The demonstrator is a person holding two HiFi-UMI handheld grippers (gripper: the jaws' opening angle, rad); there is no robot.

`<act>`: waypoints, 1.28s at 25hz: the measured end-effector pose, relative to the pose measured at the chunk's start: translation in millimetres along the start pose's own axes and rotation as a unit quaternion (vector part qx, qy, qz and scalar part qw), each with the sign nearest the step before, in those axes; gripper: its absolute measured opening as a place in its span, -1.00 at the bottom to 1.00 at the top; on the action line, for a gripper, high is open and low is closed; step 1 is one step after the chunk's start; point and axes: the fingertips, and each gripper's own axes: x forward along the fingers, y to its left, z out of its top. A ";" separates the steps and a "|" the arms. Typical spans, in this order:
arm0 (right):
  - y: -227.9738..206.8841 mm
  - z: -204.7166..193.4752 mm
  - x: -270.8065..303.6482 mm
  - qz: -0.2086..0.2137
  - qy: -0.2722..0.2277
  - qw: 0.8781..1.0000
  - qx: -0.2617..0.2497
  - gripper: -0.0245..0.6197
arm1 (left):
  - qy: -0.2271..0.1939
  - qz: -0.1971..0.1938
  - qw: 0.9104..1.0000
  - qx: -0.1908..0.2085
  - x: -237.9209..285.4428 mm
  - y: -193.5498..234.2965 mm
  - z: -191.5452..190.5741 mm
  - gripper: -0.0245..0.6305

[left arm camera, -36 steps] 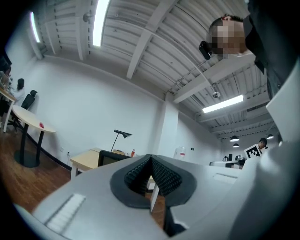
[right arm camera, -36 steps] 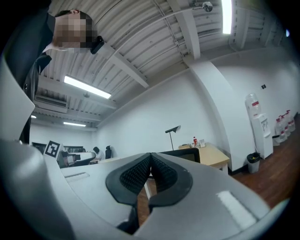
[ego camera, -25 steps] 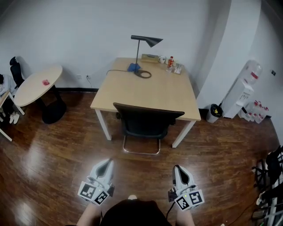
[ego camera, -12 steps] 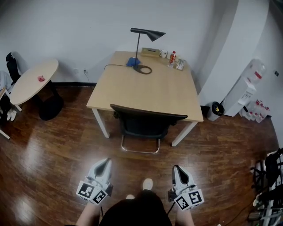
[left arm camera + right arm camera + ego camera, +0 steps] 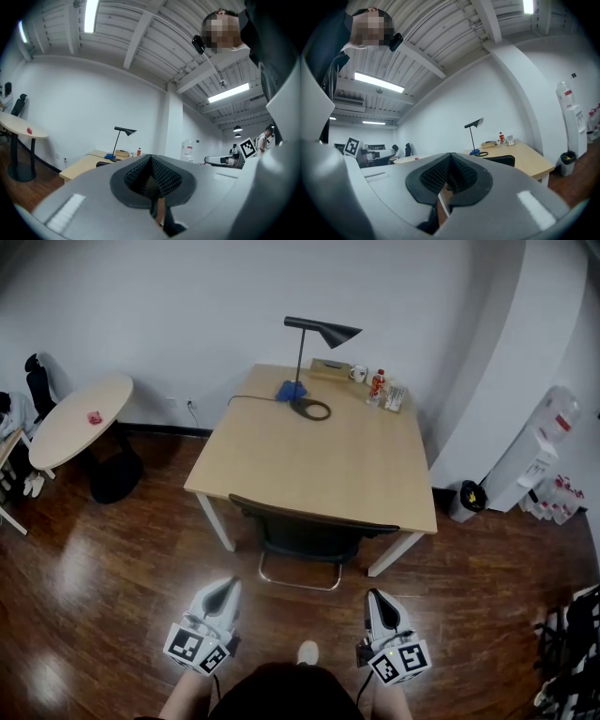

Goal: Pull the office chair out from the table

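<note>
A black office chair [image 5: 309, 532] is tucked under the near edge of a light wooden table [image 5: 347, 460]; only its backrest and chrome sled base show in the head view. The chair's dark back [image 5: 501, 161] also shows in the right gripper view. My left gripper [image 5: 223, 588] and right gripper [image 5: 376, 598] are both shut and empty, held side by side well short of the chair, over the wooden floor. In the left gripper view the table [image 5: 84, 165] lies ahead on the left, with the jaws pressed together.
On the table stand a black desk lamp [image 5: 319, 334], a blue thing [image 5: 287, 389], a cup and a bottle [image 5: 377, 383]. A round table [image 5: 80, 418] stands at the left, a water dispenser [image 5: 539, 460] and a bin [image 5: 466, 500] at the right. A white pillar rises by the table's right corner.
The table and chair have come closer and sit lower in the head view as I walk toward them. Both grippers stay shut and in the same place in the picture.
</note>
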 end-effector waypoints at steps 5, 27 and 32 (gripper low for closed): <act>-25.9 12.8 25.3 0.015 0.003 1.000 -0.005 -0.88 | -0.002 0.009 1.000 0.010 33.7 2.8 3.9 -0.92; -90.3 45.2 104.0 0.055 -0.004 0.997 -0.050 -0.85 | 0.008 -0.014 0.997 0.069 135.6 0.2 5.8 -0.92; -81.4 58.3 129.0 0.058 -0.016 0.996 -0.069 -0.85 | -0.001 -0.044 0.996 0.076 156.8 13.6 19.3 -0.92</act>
